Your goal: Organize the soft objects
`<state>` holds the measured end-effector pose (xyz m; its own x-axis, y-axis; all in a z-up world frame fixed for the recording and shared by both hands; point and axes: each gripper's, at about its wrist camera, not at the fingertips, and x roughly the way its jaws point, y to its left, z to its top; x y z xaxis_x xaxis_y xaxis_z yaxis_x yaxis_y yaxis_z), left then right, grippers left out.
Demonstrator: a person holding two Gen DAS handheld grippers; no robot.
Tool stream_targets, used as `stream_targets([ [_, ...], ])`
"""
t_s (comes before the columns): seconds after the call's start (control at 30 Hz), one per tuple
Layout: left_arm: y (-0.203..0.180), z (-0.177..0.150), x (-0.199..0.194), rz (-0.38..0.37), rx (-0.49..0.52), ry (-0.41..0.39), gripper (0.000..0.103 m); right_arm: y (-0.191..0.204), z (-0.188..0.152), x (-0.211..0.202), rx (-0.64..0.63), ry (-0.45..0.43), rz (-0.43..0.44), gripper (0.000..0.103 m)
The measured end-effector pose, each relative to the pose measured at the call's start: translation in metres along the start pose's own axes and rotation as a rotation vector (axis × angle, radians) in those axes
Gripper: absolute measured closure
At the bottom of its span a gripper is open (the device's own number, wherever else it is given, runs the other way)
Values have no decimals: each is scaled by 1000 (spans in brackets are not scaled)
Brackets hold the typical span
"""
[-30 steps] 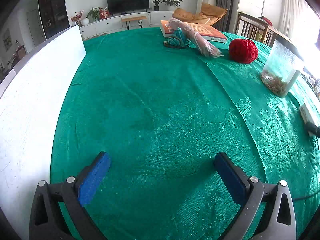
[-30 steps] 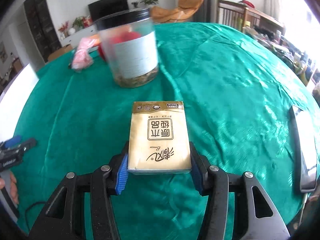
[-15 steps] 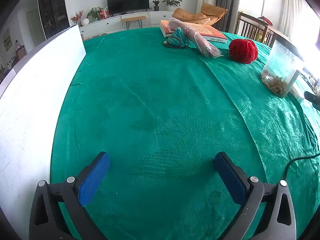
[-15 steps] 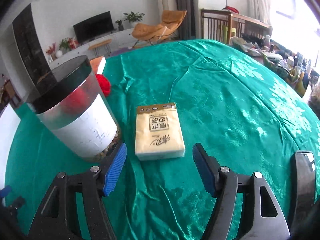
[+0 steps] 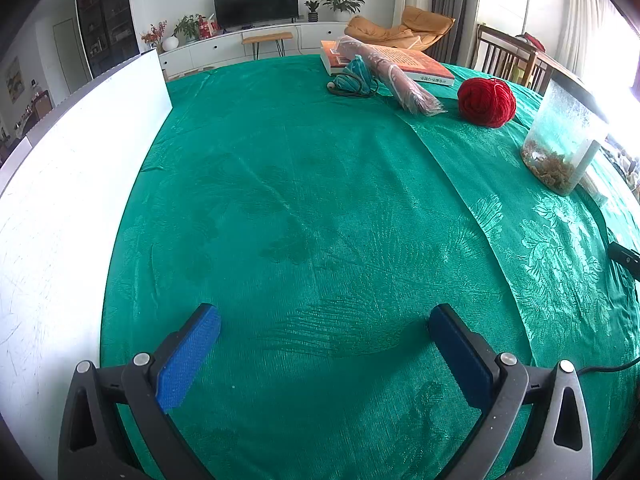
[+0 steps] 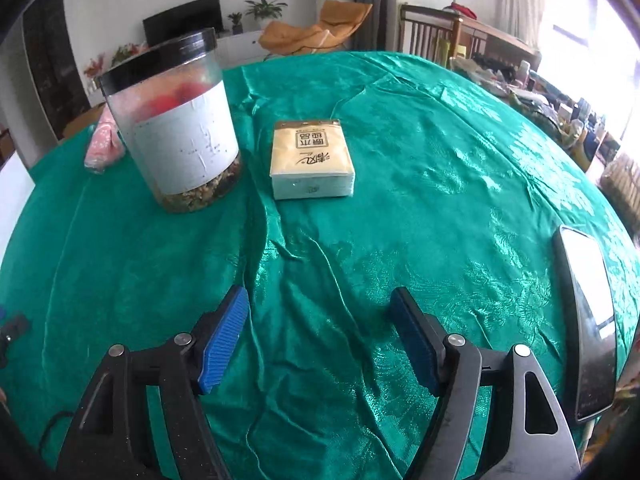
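Note:
A tan tissue pack (image 6: 312, 160) lies flat on the green tablecloth (image 6: 420, 200), just right of a clear jar (image 6: 176, 120) with a black lid. My right gripper (image 6: 320, 312) is open and empty, well back from the pack. My left gripper (image 5: 324, 320) is open and empty over bare cloth. In the left wrist view a red yarn ball (image 5: 486, 101), a teal yarn bundle (image 5: 354, 80) and a wrapped pink roll (image 5: 394, 80) lie at the far side, with the jar (image 5: 560, 148) at right.
A white board (image 5: 72, 200) runs along the table's left edge. An orange book (image 5: 404, 62) lies under the roll. A phone (image 6: 588, 296) lies at the right edge. A pink bag (image 6: 104, 144) sits behind the jar. Chairs stand beyond the table.
My right gripper let go of the tissue pack beside the jar, opened, and drew back from it. The left gripper has stayed still and open.

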<state>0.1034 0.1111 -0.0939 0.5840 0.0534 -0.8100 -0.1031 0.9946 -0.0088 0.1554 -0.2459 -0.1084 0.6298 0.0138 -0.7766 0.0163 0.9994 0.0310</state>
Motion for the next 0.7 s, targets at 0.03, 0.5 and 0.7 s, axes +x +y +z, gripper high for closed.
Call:
stream_targets([
  [0.03, 0, 0, 0, 0, 0, 0, 0, 1, 0, 0, -1, -1, 2, 23],
  [0.5, 0, 0, 0, 0, 0, 0, 0, 7, -2, 1, -25, 11, -7, 19],
  [0.7, 0, 0, 0, 0, 0, 0, 0, 7, -2, 1, -25, 12, -7, 18],
])
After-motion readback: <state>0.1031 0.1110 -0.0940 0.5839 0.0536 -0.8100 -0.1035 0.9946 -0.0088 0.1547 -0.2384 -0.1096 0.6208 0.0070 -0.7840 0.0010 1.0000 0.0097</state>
